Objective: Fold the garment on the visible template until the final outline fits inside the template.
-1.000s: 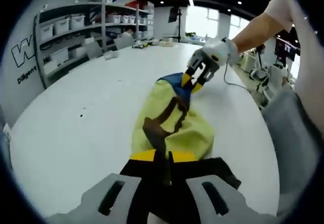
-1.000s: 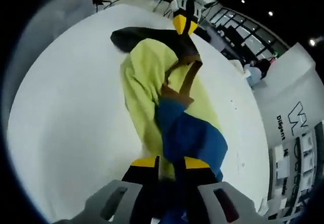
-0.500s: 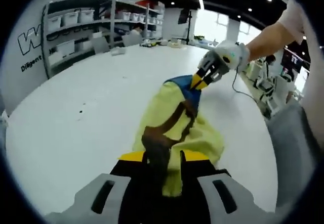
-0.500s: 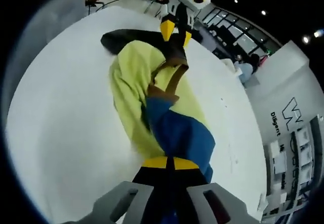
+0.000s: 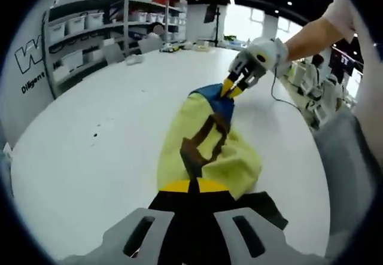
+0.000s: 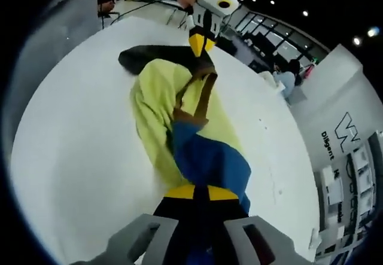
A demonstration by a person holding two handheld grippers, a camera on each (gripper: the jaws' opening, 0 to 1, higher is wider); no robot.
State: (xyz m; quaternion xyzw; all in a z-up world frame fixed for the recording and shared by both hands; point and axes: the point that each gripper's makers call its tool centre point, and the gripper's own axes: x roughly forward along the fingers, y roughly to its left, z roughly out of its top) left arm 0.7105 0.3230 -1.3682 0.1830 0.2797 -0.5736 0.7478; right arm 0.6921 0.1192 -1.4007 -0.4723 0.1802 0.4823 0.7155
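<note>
Between the 2 grippers, left [image 5: 190,188] and right [image 6: 200,194], each clamped on an end, the garment [image 5: 206,145] hangs bunched above the table [image 5: 102,127]. Uneven lowering would likely leave creases spilling outside any template.

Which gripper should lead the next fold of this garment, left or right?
Probably the right gripper: it pinches the blue end of the garment, free to carry it toward the left gripper, which anchors the black end on the table.
</note>
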